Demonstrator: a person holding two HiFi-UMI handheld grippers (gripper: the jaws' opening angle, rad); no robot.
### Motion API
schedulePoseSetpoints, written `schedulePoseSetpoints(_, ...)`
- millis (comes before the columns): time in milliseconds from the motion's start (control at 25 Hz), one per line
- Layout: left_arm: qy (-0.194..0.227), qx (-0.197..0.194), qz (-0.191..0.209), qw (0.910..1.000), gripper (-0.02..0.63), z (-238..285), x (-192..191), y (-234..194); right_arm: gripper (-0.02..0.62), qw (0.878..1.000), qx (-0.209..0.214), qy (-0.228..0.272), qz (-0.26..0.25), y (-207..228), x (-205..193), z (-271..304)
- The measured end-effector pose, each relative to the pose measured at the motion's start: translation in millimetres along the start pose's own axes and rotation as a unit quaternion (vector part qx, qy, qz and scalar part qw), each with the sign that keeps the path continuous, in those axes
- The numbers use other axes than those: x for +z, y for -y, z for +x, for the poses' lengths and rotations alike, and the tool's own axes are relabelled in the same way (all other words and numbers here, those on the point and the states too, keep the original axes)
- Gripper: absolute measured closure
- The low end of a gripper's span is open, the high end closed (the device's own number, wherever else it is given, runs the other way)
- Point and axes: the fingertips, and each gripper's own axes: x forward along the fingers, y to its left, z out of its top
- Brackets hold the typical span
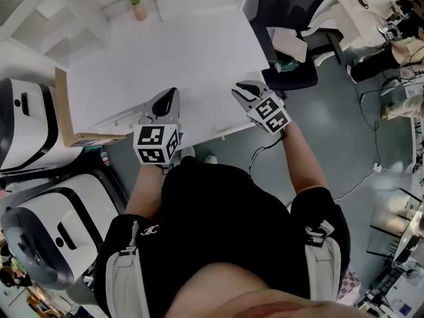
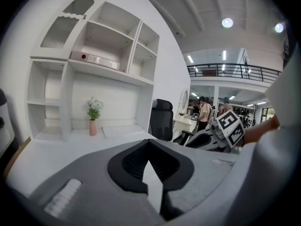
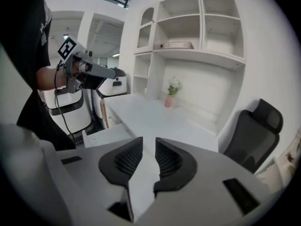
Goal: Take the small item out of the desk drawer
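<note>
Both grippers hover at the near edge of the white desk [image 1: 165, 45]. My left gripper [image 1: 171, 97] is over the desk's front edge; in its own view the dark jaws [image 2: 149, 144] meet at the tips, shut and empty. My right gripper [image 1: 240, 90] is to its right, and its jaws [image 3: 149, 142] stand slightly apart with nothing between them. A white drawer [image 3: 106, 136] juts out from under the desk's front at the left [image 1: 116, 120]. What is inside it is hidden, and no small item shows in any view.
A pink vase with flowers [image 1: 138, 5] stands at the desk's far edge below white wall shelves [image 2: 94, 55]. A black office chair [image 1: 291, 18] is at the right end of the desk. Two white machines [image 1: 26, 124] stand left of it. Cables lie on the grey floor [image 1: 371, 171].
</note>
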Motion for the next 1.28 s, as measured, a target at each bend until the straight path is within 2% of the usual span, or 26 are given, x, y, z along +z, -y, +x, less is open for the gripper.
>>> schedulePoseSetpoints(160,-0.005,0.035,-0.017,0.9992,0.594,-14.2,-14.3,-20.7,0.495,0.995,0.074,-0.039,-0.052,-19.0,-18.8,34.6)
schedulePoseSetpoints(320,-0.013,0.066,-0.032,0.9972,0.594,-33.1,-32.4,-41.2,0.472,0.979,0.154,-0.097,-0.091,-48.7,-40.6,65.0)
schedulePoseSetpoints(440,-0.02,0.085,-0.043,0.9953,0.594,-47.4,-46.0,-52.7,0.466,0.96,0.213,-0.145,-0.112,-71.6,-62.1,84.4)
schedulePoseSetpoints(640,-0.031,0.11,-0.054,0.992,0.594,-62.0,-63.2,-66.4,0.465,0.918,0.295,-0.226,-0.136,-95.7,-109.5,108.9)
schedulePoseSetpoints(840,-0.046,0.131,-0.065,0.9882,0.594,-79.7,-82.3,-73.3,0.46,0.875,0.346,-0.303,-0.154,-112.6,-151.1,121.3)
schedulePoseSetpoints(1040,-0.066,0.144,-0.072,0.9848,0.594,-83.9,-99.9,-79.3,0.451,0.833,0.377,-0.357,-0.192,-122.9,-188.6,130.0)
schedulePoseSetpoints(1120,-0.073,0.145,-0.075,0.9839,0.594,-81.7,-106.8,-81.6,0.451,0.823,0.382,-0.368,-0.203,-124.6,-201.5,135.1)
schedulePoseSetpoints(1280,-0.085,0.146,-0.076,0.9827,0.594,-79.6,-118.5,-84.4,0.449,0.813,0.39,-0.377,-0.21,-130.5,-219.0,145.2)
